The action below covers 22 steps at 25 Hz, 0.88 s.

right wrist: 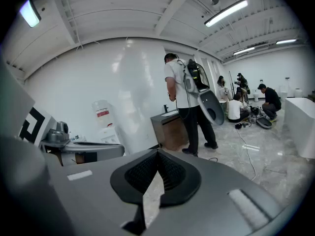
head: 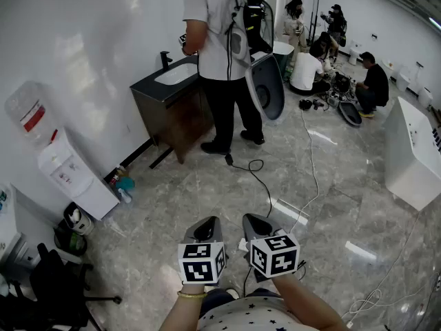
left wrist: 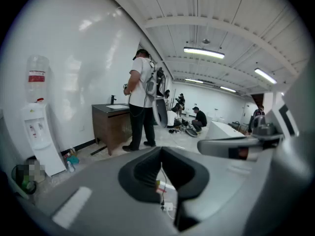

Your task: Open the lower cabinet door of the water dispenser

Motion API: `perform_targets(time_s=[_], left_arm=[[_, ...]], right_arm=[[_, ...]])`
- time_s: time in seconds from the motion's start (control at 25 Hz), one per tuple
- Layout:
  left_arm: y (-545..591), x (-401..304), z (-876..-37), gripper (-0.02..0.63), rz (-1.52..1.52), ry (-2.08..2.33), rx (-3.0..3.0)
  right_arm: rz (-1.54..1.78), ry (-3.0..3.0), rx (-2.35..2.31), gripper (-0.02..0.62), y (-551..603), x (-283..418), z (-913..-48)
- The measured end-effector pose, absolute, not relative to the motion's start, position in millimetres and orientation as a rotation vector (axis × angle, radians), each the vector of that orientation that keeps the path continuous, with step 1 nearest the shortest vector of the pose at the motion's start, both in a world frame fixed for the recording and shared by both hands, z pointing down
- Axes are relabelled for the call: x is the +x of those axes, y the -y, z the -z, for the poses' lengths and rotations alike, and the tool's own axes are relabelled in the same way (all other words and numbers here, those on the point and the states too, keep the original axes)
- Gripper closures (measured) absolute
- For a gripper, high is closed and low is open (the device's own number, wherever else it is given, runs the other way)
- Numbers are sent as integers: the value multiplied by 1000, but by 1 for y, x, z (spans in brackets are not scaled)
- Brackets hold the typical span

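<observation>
The white water dispenser (head: pixel 69 174) stands against the left wall with a clear bottle (head: pixel 29 112) on top; its lower cabinet door (head: pixel 95 200) is closed. It also shows in the left gripper view as the dispenser (left wrist: pixel 37 132) and in the right gripper view as the dispenser (right wrist: pixel 106 127). My left gripper (head: pixel 210 221) and right gripper (head: pixel 249 219) are held side by side near my body, far from the dispenser. Both are shut with nothing between the jaws, as the left gripper (left wrist: pixel 161 149) and the right gripper (right wrist: pixel 157 154) show in their own views.
A person (head: pixel 224 61) stands at a dark vanity cabinet (head: pixel 172 109) beyond the dispenser. A black cable (head: pixel 258 174) runs across the marble floor. Several people (head: pixel 331 67) sit at the back right. A white unit (head: pixel 413 157) stands right; a black chair (head: pixel 48 288) and a bin (head: pixel 72 226) sit left.
</observation>
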State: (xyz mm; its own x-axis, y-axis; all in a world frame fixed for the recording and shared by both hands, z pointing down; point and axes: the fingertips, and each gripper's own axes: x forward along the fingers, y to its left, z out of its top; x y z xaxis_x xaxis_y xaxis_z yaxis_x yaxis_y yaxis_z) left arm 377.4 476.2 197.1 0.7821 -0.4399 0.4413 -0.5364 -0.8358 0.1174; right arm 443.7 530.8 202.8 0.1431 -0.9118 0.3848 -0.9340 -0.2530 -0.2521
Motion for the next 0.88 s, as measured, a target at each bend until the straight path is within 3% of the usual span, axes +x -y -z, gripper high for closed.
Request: perform_targets(time_s=[0.36, 0.88], left_arm=[[-450, 315, -199, 600, -553, 981, 2638], [-325, 152, -219, 600, -462, 1380, 2287]], right_arm=[[-727, 2033, 2186, 603, -501, 402, -203], [-745, 2278, 1693, 603, -360, 257, -221]])
